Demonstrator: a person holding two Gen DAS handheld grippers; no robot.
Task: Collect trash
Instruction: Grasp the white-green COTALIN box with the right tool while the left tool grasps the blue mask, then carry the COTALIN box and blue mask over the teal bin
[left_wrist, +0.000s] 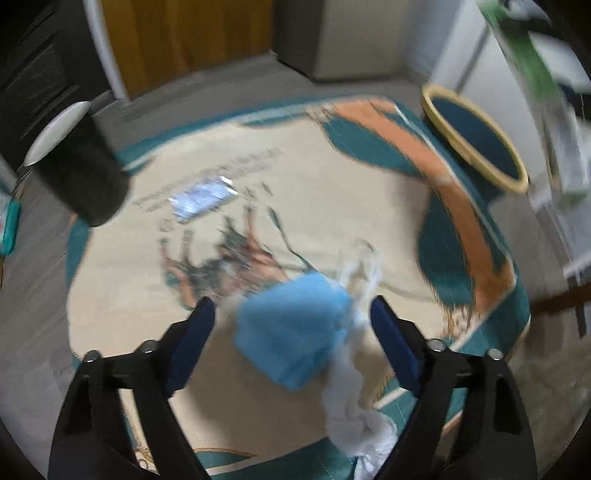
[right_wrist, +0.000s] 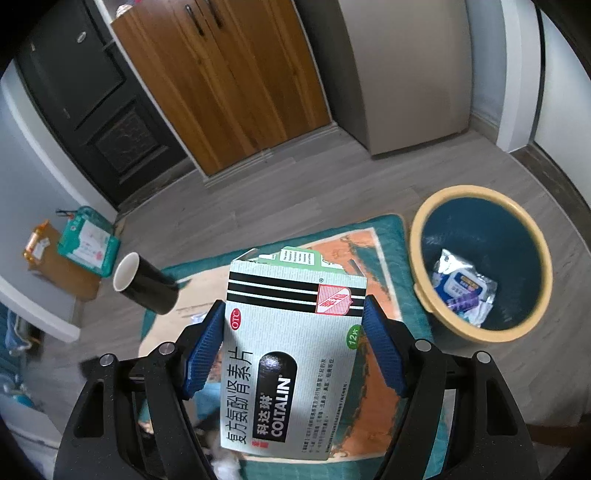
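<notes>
The medicine box (right_wrist: 291, 354) is held between the jaws of the right gripper (right_wrist: 293, 345), above the rug (right_wrist: 388, 236), with the bin (right_wrist: 419, 236) well off to the right. If released early, the box would fall short. The left gripper (left_wrist: 291, 325) is spread wide around a blue mask (left_wrist: 291, 332); whether it is touched cannot be told. A black cup (right_wrist: 147, 284) could be knocked.

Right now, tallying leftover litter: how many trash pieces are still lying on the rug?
2 visible: a blue face mask between the open left gripper fingers, and a shiny wrapper farther out mid-rug. The medicine box hides some rug, so more may exist.
</notes>
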